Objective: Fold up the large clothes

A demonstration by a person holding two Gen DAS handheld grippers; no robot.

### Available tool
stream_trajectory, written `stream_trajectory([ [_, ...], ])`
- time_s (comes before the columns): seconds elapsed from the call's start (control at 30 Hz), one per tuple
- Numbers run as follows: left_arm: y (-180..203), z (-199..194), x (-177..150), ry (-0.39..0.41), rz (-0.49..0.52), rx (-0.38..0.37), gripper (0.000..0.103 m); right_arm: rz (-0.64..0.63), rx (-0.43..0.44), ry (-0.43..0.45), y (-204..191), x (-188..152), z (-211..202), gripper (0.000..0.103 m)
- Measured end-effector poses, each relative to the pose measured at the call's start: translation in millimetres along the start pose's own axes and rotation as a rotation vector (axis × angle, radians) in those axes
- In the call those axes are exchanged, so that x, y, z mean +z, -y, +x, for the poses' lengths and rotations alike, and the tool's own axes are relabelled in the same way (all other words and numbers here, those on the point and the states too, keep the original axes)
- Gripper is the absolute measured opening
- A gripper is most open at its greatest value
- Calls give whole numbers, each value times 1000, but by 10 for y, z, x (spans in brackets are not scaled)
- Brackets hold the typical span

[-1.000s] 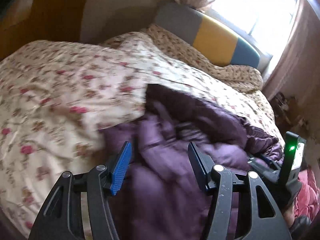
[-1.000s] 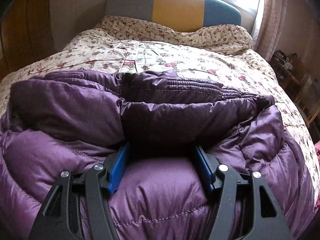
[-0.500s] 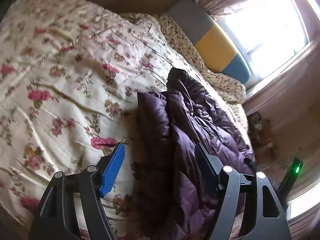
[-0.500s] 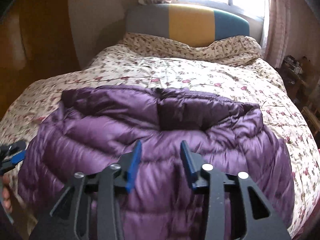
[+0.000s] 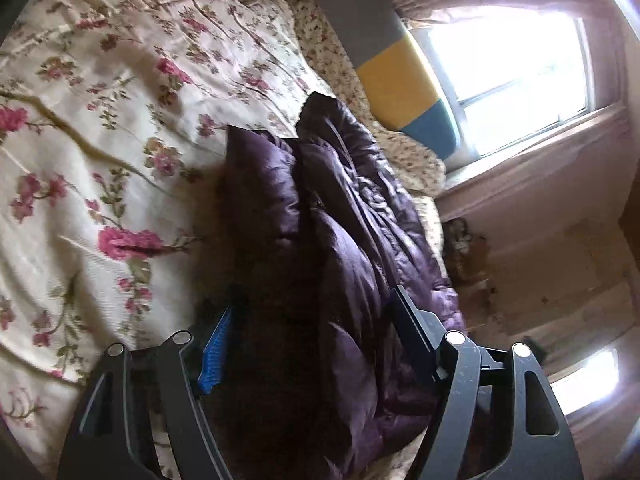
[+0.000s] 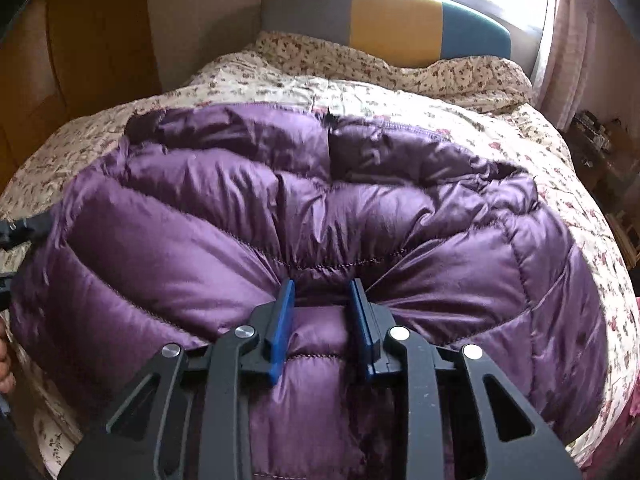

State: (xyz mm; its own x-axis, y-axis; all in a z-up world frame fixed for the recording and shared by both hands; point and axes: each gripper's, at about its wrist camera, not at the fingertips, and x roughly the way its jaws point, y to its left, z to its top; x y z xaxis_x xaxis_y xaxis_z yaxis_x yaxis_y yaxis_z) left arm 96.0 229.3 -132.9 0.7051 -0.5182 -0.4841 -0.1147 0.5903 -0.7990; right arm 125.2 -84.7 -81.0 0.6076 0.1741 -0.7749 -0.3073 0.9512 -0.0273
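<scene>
The right gripper [image 6: 322, 304] has its jaws drawn close together, pinching a puffed fold of a purple quilted jacket [image 6: 304, 216] between the blue pads; the jaws have just been closing, and the fabric bunches and creases toward them. The left gripper [image 5: 308, 320] has its jaws spread wide, one on each side of the jacket's [image 5: 352, 220] dark edge. The fabric lies between them, but whether the pads press on it cannot be told; these jaws opened wider a moment ago.

The jacket lies spread across a bed, on a cream bedspread [image 6: 400, 96] printed with pink flowers. In the right wrist view it fills the middle of the bed, its stitched panels running side to side. In the left wrist view it appears edge-on, as a long rumpled ridge.

Beyond the jacket stands a padded headboard [image 6: 392, 20] in grey, yellow and blue blocks. Behind it is a bright window [image 5: 508, 48] with pale curtains [image 6: 560, 48].
</scene>
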Motion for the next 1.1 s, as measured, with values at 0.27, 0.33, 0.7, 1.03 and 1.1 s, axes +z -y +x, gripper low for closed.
stream_trajectory([
  [0.27, -3, 52, -23, -37, -16, -115, 42, 4, -2, 1, -11, -75, 89, 27],
  [0.33, 28, 56, -38, -43, -12, -144, 34, 8, 5, 2, 6, -87, 105, 27],
  [0.7, 1029, -13, -51, -32, 174, -222, 20, 22, 38, 36, 96, -147, 154, 27],
  [1.03, 1849, 367, -183, -85, 284, -239, 20, 74, 141, 26, 349, -100, -107, 32],
  [1.1, 1943, 417, -217, -93, 298, -226, 20, 97, 146, 48, 457, -117, -287, 36],
])
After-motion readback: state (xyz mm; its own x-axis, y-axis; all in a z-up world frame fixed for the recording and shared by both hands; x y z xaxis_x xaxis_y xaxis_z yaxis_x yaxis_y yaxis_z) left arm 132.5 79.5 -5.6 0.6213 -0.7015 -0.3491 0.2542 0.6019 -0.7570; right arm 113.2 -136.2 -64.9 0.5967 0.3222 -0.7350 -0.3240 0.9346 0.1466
